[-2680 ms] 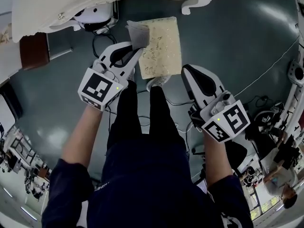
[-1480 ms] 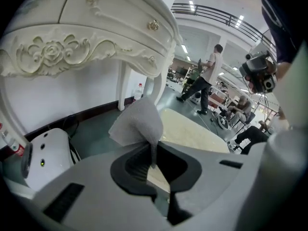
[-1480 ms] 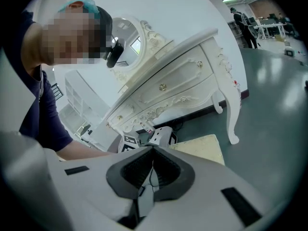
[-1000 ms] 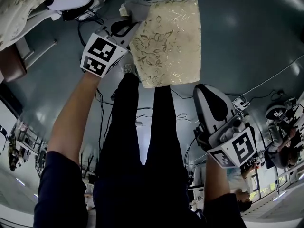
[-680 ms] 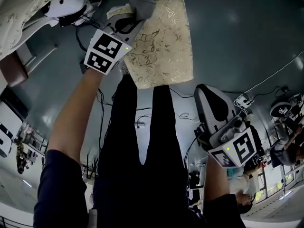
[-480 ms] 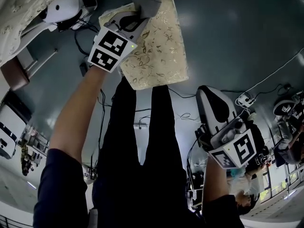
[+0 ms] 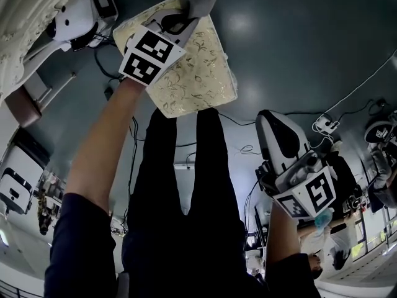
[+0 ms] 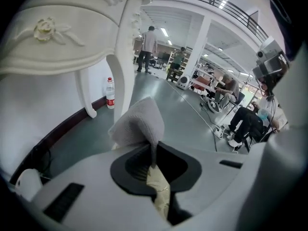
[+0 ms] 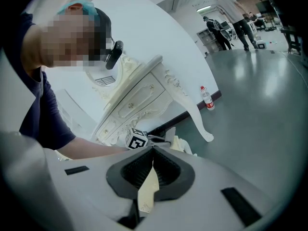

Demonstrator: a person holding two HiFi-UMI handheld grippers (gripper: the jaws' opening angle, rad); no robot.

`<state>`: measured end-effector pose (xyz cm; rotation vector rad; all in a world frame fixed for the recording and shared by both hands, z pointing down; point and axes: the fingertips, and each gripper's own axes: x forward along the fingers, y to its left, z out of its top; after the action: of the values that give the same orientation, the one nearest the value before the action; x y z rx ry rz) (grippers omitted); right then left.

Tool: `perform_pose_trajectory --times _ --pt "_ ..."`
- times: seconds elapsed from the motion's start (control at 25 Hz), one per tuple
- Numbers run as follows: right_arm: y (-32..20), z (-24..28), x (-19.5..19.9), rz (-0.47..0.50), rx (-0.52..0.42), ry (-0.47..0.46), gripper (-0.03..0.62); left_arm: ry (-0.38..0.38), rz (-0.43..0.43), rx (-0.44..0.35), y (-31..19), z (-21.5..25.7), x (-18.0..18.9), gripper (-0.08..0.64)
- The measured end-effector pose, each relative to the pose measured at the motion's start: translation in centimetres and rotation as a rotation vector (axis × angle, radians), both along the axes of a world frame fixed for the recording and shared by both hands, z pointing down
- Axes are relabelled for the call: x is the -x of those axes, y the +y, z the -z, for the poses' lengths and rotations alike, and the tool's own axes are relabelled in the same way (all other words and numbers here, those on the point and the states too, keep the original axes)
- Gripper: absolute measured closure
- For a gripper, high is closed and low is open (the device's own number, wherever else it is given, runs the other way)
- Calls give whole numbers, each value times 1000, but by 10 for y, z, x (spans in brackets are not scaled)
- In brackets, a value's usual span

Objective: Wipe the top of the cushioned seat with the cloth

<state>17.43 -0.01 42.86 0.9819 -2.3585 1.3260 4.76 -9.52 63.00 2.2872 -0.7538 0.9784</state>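
The cushioned seat (image 7: 186, 67) is cream with a gold leaf pattern and stands on the dark floor in front of my legs. My left gripper (image 7: 186, 18) reaches over its top, shut on a grey cloth (image 7: 197, 0) that rests at the seat's far right corner. In the left gripper view the cloth (image 8: 138, 121) bunches up out of the shut left gripper (image 8: 153, 152), with the seat (image 8: 159, 196) below. My right gripper (image 7: 273, 121) hangs shut and holds nothing, off the seat's near right side. The right gripper (image 9: 153, 154) looks toward the seat (image 9: 182, 146) and the cloth (image 9: 162, 141).
A white carved table (image 7: 31, 5) stands at the left, with a white device (image 7: 84, 8) and cables (image 7: 133, 132) beside it. A water bottle (image 8: 110, 93) stands by a table leg (image 8: 120, 61). People (image 8: 147, 47) stand and sit far off in the hall.
My left gripper has slid the cloth along the seat's far edge, from the left corner to the right corner. The right gripper has stayed low at the right.
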Motion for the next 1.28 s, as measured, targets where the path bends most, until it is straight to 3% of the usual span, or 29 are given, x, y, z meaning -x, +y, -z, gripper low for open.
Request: perform_pose_trajectory --times 0.4,1.0,1.28 --pt "2 7 25 47 -30 5 566 37 41 1 28 19 19 534" --pt "29 15 162 199 -24 -36 566 88 151 19 108 33 114 534" --pt "35 10 200 233 -35 -37 566 92 164 60 138 17 142 534"
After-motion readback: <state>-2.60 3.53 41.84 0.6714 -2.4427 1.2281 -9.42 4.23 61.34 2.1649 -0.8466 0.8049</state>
